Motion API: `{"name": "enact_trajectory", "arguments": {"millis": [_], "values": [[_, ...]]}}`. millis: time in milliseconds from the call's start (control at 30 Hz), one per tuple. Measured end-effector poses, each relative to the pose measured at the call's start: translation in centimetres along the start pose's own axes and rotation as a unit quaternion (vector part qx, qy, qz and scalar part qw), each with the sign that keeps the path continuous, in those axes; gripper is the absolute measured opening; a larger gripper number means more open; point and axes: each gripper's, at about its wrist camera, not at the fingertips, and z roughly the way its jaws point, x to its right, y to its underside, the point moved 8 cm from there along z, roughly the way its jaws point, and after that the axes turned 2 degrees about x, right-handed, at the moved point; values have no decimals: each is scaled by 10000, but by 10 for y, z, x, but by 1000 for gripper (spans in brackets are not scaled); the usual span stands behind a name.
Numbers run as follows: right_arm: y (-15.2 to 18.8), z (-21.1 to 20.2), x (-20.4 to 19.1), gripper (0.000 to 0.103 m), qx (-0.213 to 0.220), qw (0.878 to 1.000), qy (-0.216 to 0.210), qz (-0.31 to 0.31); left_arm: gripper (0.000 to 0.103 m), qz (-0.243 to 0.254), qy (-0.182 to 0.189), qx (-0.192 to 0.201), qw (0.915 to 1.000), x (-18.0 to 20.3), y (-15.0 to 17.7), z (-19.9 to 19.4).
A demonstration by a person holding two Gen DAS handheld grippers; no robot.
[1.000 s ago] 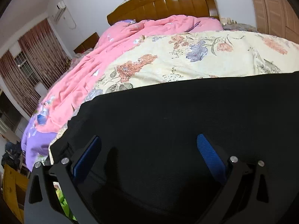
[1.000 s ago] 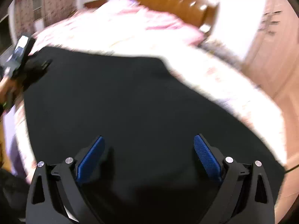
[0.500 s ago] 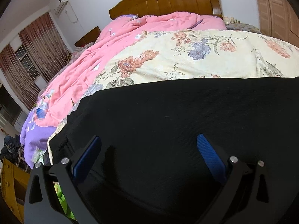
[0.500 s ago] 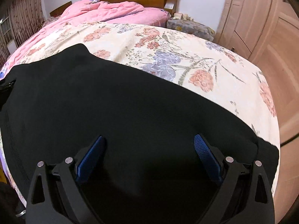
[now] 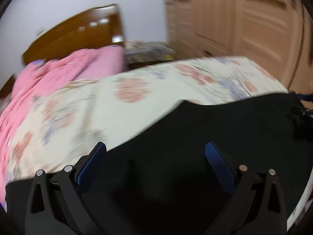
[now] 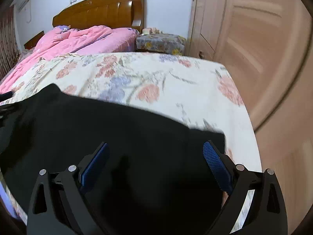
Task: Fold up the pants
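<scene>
Black pants (image 5: 215,129) (image 6: 97,129) lie spread flat on the floral bedsheet (image 5: 117,98) (image 6: 156,82). My left gripper (image 5: 155,154) hovers over the cloth, open, nothing between its blue pads; this view is motion-blurred. At its far right edge the other gripper (image 5: 301,117) shows dark by the pants' end. My right gripper (image 6: 154,154) is open above the pants near their right end, whose corner (image 6: 215,135) lies just ahead of the right finger. A dark piece of the other gripper (image 6: 5,105) sits at the left edge.
A pink quilt (image 6: 82,39) is bunched toward the wooden headboard (image 6: 101,7). A cloth-covered bedside stand (image 6: 160,41) sits by the bed's far right corner. Wooden wardrobe doors (image 6: 244,39) line the right side. The bed's right edge (image 6: 252,129) drops off close to the pants.
The left wrist view has swung right, from the window side toward the wardrobe, and is now blurred. The right gripper has shifted right toward the pants' end. Both stayed open.
</scene>
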Motion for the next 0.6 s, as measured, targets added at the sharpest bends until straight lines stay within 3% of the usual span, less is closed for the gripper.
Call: {"name": "enact_trajectory", "arguments": {"millis": [100, 200, 300, 467, 600], "values": [[26, -18, 27, 92, -103, 9993, 50, 343, 101, 179, 177, -228, 9994, 27, 1, 30], [51, -33, 50, 92, -159, 9961, -192, 842, 102, 121, 215, -598, 9979, 29, 17, 56], [76, -38, 62, 94, -291, 9886, -560, 1367, 102, -65, 262, -616, 9977, 22, 18, 57], [95, -33, 45, 95, -451, 9732, -1308, 1836, 102, 59, 110, -603, 9981, 24, 19, 57], [96, -34, 18, 95, -484, 9751, -1517, 1541, 102, 31, 140, -609, 9980, 23, 19, 56]]}}
